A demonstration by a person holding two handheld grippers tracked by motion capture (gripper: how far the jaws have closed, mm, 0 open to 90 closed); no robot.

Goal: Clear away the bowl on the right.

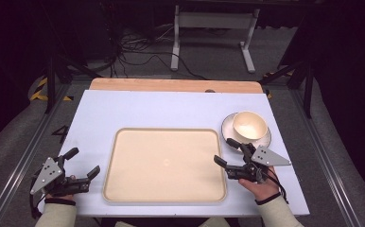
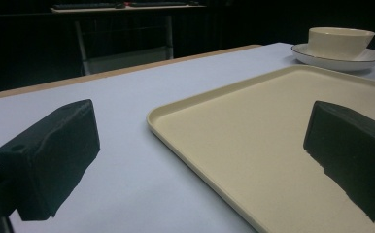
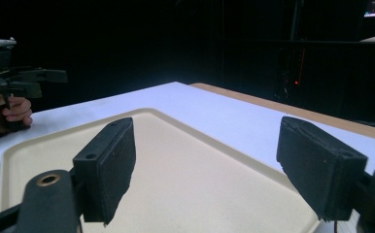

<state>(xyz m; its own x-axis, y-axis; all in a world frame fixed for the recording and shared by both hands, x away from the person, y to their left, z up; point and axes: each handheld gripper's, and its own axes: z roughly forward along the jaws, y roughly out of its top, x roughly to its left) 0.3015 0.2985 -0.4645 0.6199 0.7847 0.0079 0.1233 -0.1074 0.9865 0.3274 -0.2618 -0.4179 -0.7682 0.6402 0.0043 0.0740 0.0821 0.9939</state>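
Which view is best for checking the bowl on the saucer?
High view: it looks down into the bowl, sitting centred on the saucer right of the tray. The left gripper view shows the bowl from the side, far off at the top right. The right gripper view looks across the tray away from it.

jaws spread wide | tray (image 2: 253, 141) between — bowl (image 2: 340, 42) on saucer (image 2: 338, 60)

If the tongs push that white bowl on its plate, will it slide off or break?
The glossy white bowl sits loose on the white saucer with a dark rim, so a sideways push would probably make it slide or the pair shift together. It looks like ceramic: stiff, fairly heavy, likely to chip if dropped. Being wide and low, it probably won't tip.
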